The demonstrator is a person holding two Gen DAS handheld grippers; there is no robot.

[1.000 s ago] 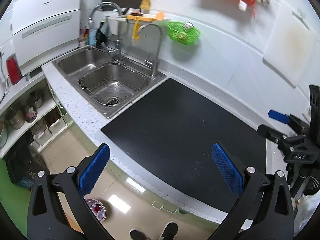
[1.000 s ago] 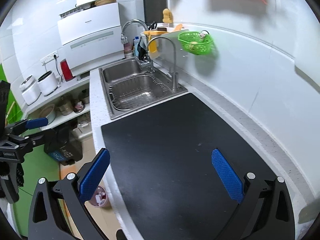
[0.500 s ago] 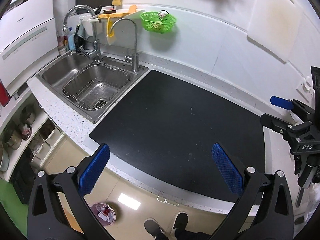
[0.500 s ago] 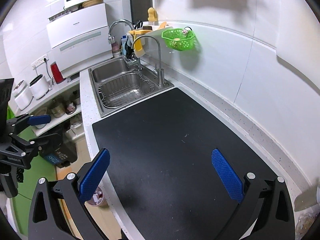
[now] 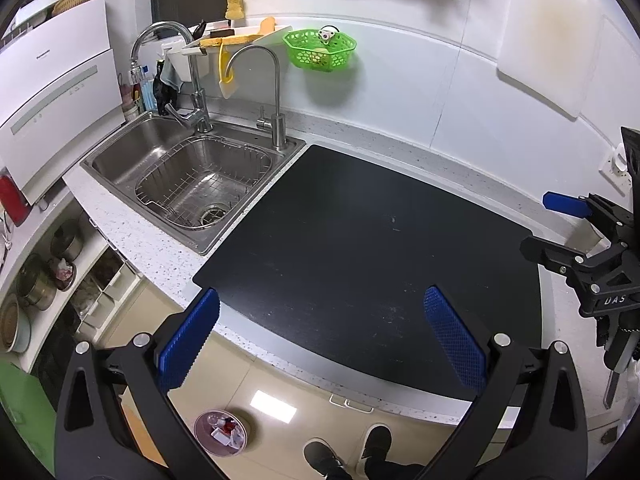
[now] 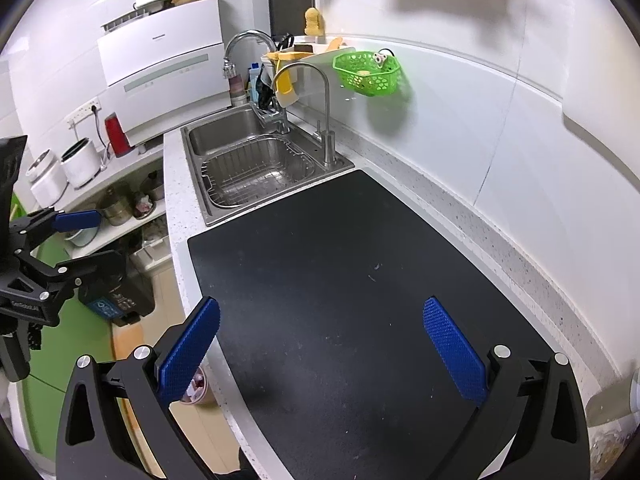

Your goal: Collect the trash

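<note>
Both the left gripper (image 5: 320, 336) and right gripper (image 6: 320, 336) are held wide apart and empty above the bare black mat (image 5: 360, 248) on the desk (image 5: 132, 236), apparently because trash is gathered in the bin (image 5: 222, 432) on the floor.

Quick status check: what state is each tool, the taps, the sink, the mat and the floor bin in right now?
Left tool: open, holding nothing.
Right tool: open, holding nothing.
Taps: no water running.
Sink: dry-looking, wire rack inside with nothing in it.
Mat: flat on the counter, only specks on it.
Floor bin: uncovered, scraps inside.
</note>
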